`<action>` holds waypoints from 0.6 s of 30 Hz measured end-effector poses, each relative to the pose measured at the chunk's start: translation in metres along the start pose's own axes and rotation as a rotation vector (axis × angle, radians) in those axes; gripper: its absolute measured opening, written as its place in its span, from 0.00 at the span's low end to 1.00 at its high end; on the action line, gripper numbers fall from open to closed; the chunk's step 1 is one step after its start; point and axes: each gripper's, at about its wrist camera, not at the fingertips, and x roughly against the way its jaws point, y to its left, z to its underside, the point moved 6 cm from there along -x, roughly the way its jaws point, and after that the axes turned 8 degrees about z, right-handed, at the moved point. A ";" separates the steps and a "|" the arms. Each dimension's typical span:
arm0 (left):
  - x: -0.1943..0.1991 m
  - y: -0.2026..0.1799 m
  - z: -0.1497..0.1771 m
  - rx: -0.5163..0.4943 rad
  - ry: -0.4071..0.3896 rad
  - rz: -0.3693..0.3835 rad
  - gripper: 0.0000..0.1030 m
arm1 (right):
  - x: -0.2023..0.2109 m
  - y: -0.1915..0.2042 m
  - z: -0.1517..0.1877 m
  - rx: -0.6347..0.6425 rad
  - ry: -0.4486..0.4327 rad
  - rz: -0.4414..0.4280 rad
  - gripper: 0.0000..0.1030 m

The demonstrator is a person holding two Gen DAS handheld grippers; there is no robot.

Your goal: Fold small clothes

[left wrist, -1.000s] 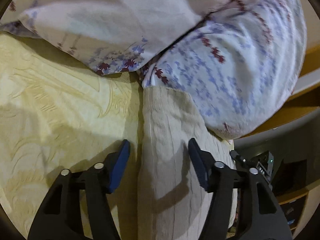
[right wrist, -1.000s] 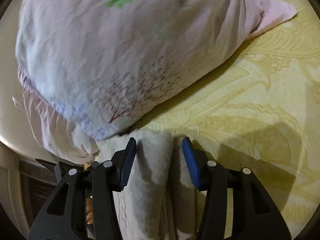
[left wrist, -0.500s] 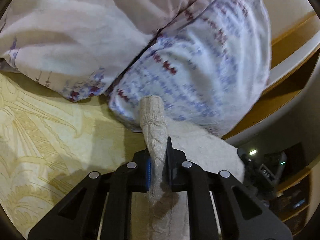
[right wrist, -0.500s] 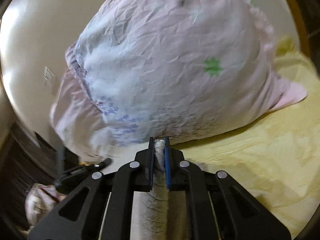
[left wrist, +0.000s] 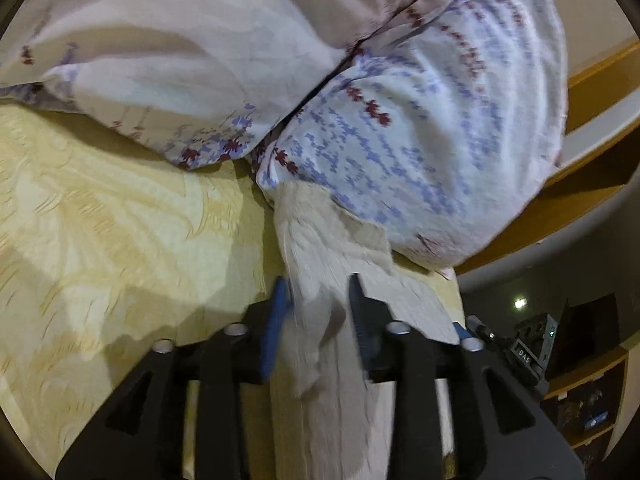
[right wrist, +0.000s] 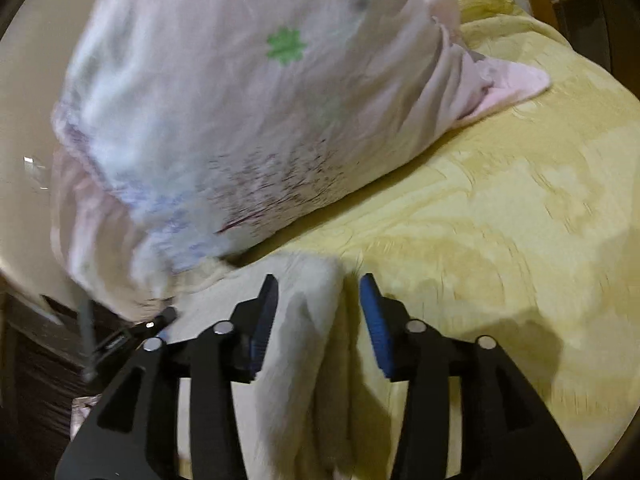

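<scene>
Cream knit garment (left wrist: 320, 320): lies at bed's (left wrist: 120, 240) 12 o'clock; my left gripper (left wrist: 318, 300) and right gripper (right wrist: 318, 300) spread, straddling its ends for flattening.

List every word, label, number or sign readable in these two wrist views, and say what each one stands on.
"DAS": white letters on the small black device at the right edge of the left wrist view; blurred, so the reading is uncertain.
The green clover-like mark on the pale pink pillow is a print, not text.
The red and blue marks on the white patterned pillow are pattern only.
Nothing else is readable.
</scene>
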 end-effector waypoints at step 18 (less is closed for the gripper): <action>0.014 -0.014 0.069 -0.086 0.043 -0.064 0.48 | -0.009 0.014 0.042 0.098 -0.025 0.164 0.08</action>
